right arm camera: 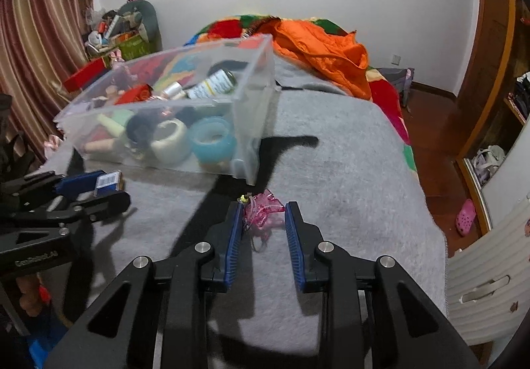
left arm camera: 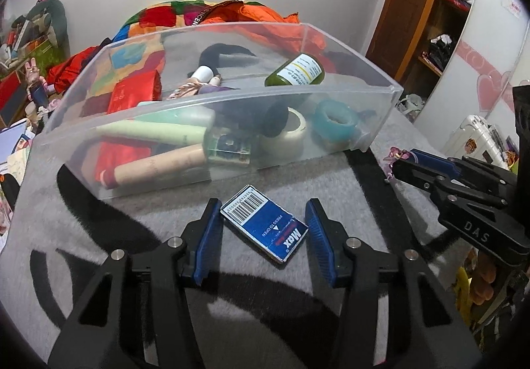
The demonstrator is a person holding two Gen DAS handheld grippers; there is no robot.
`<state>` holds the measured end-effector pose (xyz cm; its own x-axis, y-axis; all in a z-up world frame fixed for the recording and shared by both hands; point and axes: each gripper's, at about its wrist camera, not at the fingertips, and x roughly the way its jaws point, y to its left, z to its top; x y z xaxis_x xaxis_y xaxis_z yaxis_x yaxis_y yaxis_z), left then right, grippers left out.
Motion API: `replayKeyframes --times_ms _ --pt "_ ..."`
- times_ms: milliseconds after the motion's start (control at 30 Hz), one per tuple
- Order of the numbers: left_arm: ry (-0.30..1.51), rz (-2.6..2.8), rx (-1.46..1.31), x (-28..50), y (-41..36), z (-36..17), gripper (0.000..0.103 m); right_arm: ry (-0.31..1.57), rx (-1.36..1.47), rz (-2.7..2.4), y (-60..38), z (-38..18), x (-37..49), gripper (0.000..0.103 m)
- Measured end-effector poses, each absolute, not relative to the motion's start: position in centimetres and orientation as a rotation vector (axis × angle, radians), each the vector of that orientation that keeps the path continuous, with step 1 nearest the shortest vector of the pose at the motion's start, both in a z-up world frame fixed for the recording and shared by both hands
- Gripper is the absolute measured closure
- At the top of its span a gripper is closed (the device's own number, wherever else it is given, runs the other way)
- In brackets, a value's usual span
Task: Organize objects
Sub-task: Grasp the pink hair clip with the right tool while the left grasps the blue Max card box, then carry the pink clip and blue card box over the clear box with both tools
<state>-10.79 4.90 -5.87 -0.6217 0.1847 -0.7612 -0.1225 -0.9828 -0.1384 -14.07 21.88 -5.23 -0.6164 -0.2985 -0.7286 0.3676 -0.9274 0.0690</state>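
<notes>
A blue and white flat box [left arm camera: 265,222] marked "Max" lies on the grey blanket [left arm camera: 298,180], just in front of a clear plastic bin [left arm camera: 331,97]. My left gripper [left arm camera: 264,210] is open, its blue pads on either side of the box. The box also shows in the right wrist view [right arm camera: 107,182]. A small pink trinket [right arm camera: 264,212] lies on the blanket [right arm camera: 347,170] between the open pads of my right gripper [right arm camera: 261,208]. The bin [right arm camera: 255,110] holds tape rolls, bottles, tubes and a red packet.
An orange jacket [right arm camera: 324,50] and a patchwork quilt lie behind the bin. Clutter stands at the far left by the curtain [right arm camera: 29,47]. A wooden wardrobe [left arm camera: 427,14], a white suitcase [left arm camera: 477,137] and a white basket [right arm camera: 490,273] stand to the right, past the bed's edge.
</notes>
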Motion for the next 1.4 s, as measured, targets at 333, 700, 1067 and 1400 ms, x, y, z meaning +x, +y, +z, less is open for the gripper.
replayKeyframes --times_ms 333,700,1067,1400 --pt "-0.142 2.742 -1.176 -9.8 3.5 -2.9 0.052 0.086 0.996 -2.524 20.3 -1.9 -13.1 0.079" --pt "-0.135 2.797 -1.076 -9.6 2.5 0.0 0.052 0.086 0.891 -2.536 18.6 0.8 -13.0 0.079" --pt "-0.142 2.872 -1.012 -11.8 0.6 2.1 0.052 0.116 0.841 -2.561 17.0 2.3 -15.3 0.079" --pt "-0.128 2.901 -1.055 -15.0 -0.4 1.4 0.052 0.164 0.851 -2.563 15.4 2.0 -17.8 0.079"
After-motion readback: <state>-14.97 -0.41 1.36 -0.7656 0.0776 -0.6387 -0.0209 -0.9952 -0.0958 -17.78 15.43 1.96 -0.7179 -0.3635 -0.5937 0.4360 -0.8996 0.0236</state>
